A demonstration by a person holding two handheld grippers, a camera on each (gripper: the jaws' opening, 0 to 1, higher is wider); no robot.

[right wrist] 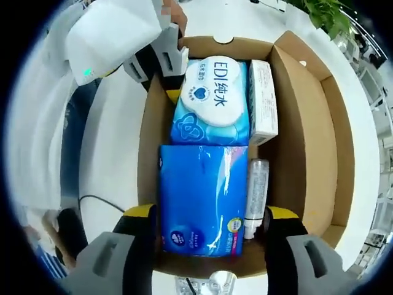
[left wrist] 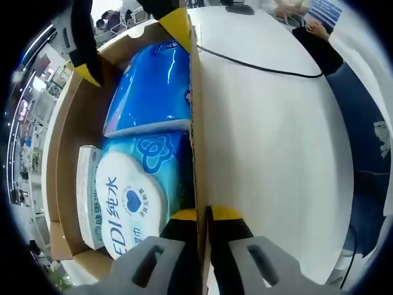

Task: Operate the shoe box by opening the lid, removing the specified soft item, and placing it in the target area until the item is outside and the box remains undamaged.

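Two packs (right wrist: 202, 209) (right wrist: 212, 101) crowd a bottle (right wrist: 256, 193) in the shoe box (right wrist: 307, 129).

Small bottle (right wrist: 256, 195) half hidden between blue pack (right wrist: 202, 200) and box wall (right wrist: 304, 147).

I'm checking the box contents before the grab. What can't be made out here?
- Bottle, right gripper view: label too small to read.
- White carton: print too small.
- Wipes pack, left gripper view: name cut off by the left gripper.
- Blue pack: near end hidden by box wall.
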